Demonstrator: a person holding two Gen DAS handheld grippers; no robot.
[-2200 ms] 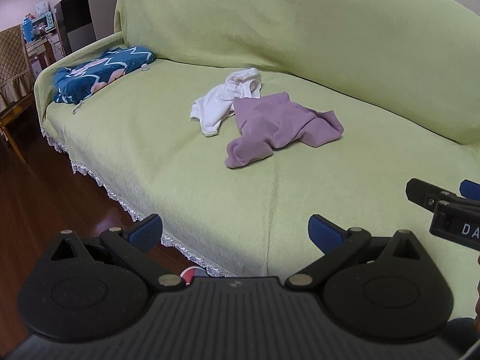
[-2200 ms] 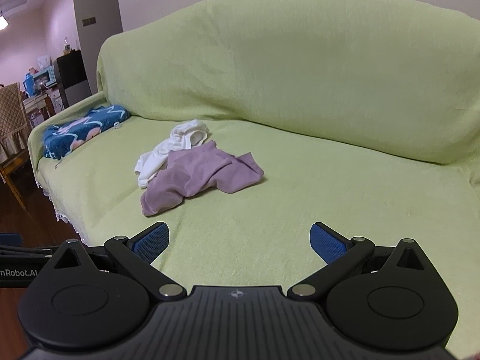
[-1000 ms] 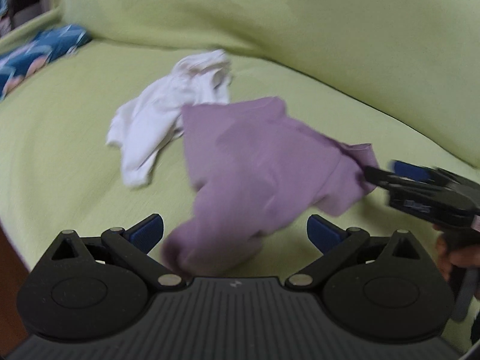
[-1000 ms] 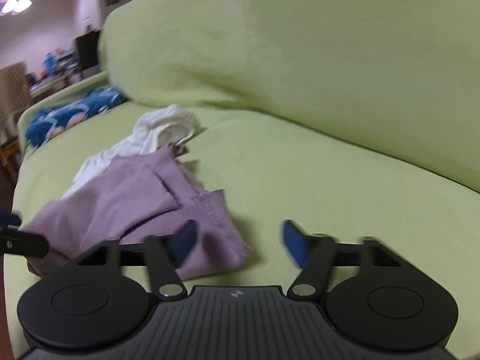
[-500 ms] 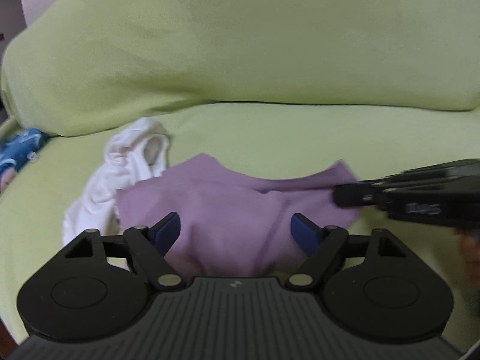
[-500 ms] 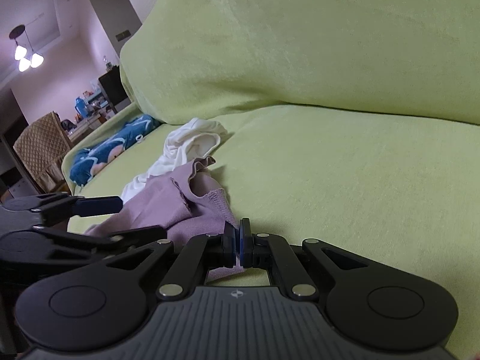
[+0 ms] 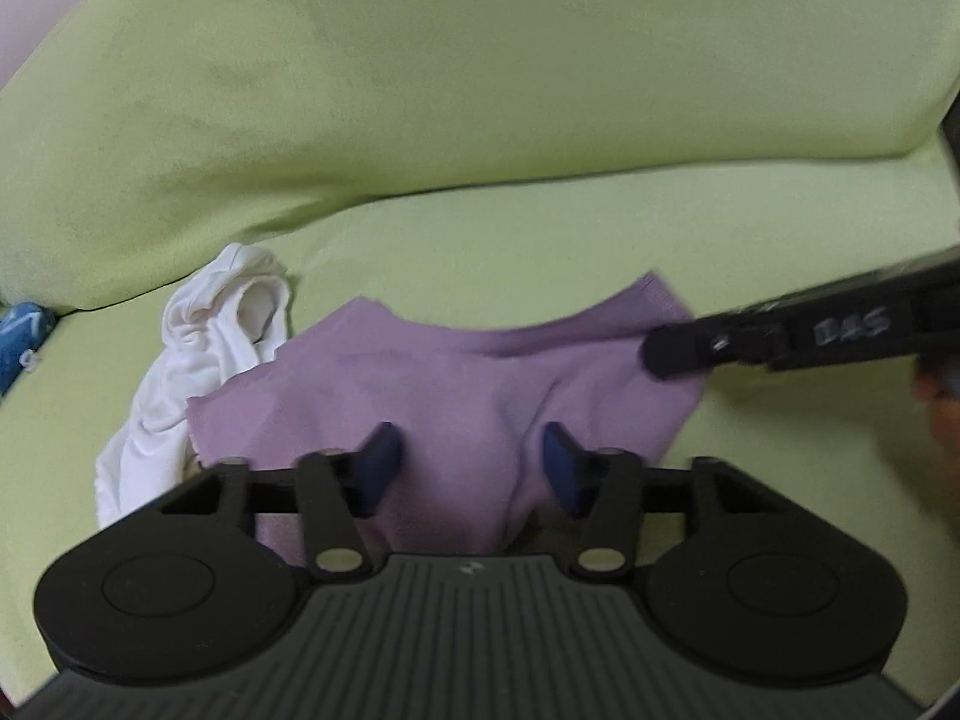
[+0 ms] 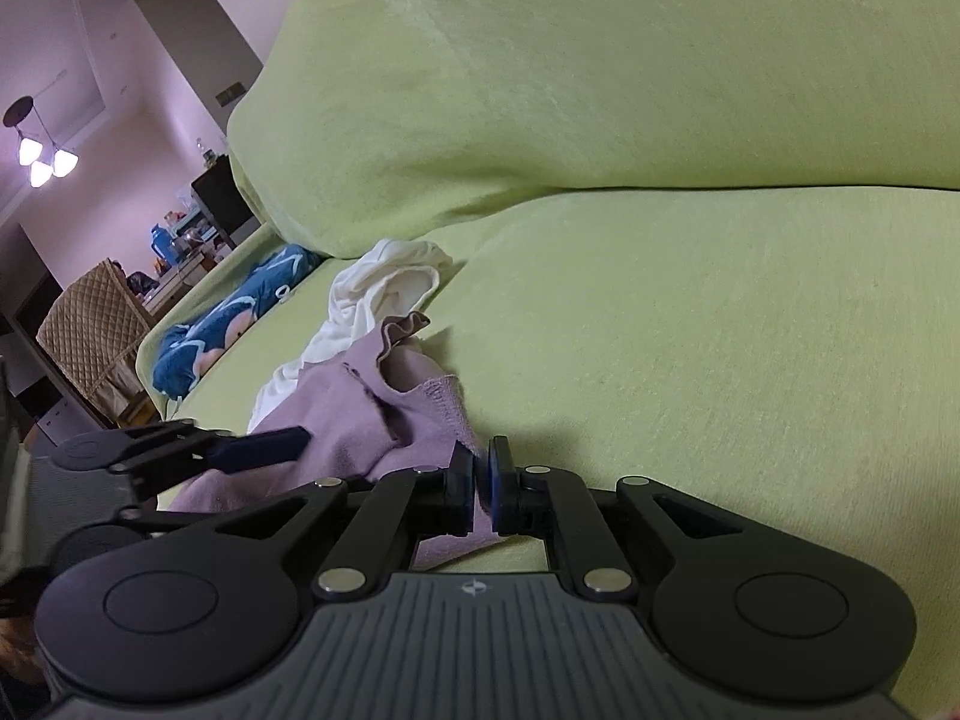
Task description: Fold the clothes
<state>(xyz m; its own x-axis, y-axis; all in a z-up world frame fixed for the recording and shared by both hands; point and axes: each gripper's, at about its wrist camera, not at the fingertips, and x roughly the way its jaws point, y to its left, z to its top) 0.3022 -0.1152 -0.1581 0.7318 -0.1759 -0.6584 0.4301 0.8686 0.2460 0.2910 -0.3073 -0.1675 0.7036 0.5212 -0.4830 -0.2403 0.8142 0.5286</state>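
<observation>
One purple garment (image 7: 456,384) stretches sideways between both tools.

Left claw (image 7: 468,468): matte black plastic, two round discs either side of a grey ribbed centre plate with a small emblem. Black linkage bars, silver rivets at pivots, triangular cut-outs in outer arms. Fingers (image 7: 378,468) tipped with blue pads. Right claw (image 8: 478,483): same black build, same ribbed plate, emblem, silver rivets, blue pads. White lettering on its side in left wrist view, blurred. Bare skin of right hand (image 7: 942,420) at frame edge, blurred.
</observation>
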